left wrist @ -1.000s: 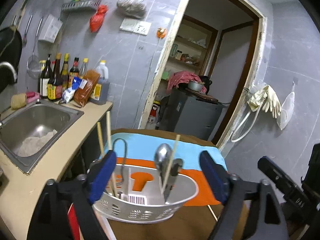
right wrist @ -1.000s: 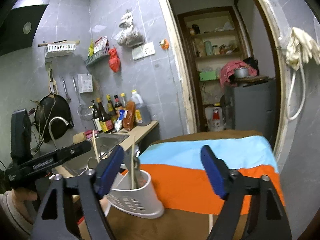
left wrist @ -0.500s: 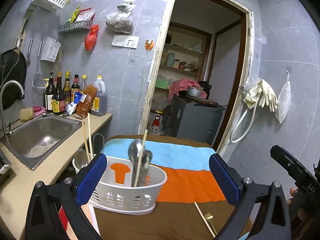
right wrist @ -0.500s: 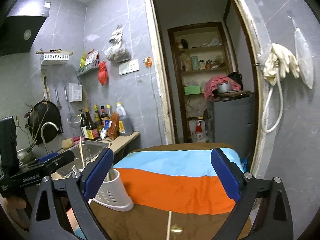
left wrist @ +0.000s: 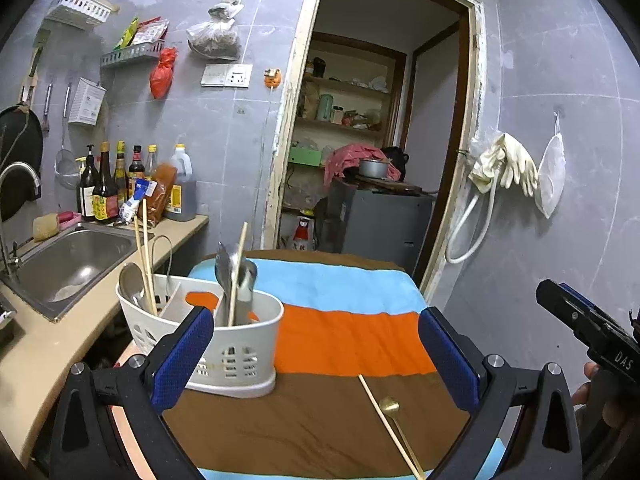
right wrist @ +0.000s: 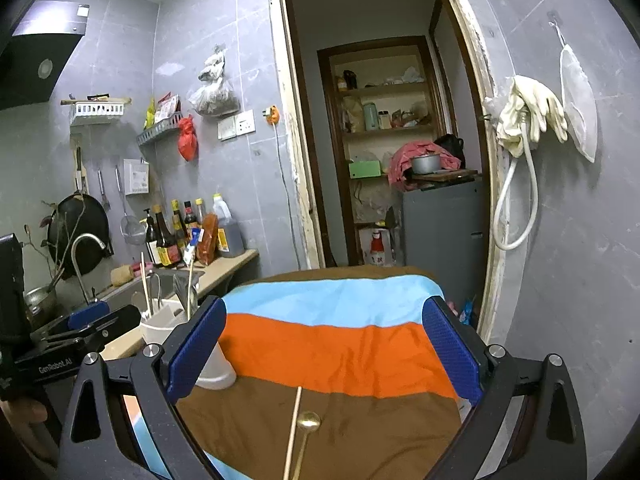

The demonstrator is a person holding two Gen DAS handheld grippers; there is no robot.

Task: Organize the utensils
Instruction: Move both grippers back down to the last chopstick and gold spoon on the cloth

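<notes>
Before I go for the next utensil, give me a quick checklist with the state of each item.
1. Right gripper open and holding nothing: ok.
2. Left gripper open and holding nothing: ok.
3. Loose chopstick and gold spoon lying on the brown cloth between the right gripper's fingers: ok.
4. Chopstick and spoon apart enough to pinch just one: not ok, they lie side by side, close together.
5. White caddy upright, with room in its compartments: ok.
6. Handle ends of both loose utensils: cannot tell, cut off at the frame's bottom edge.
</notes>
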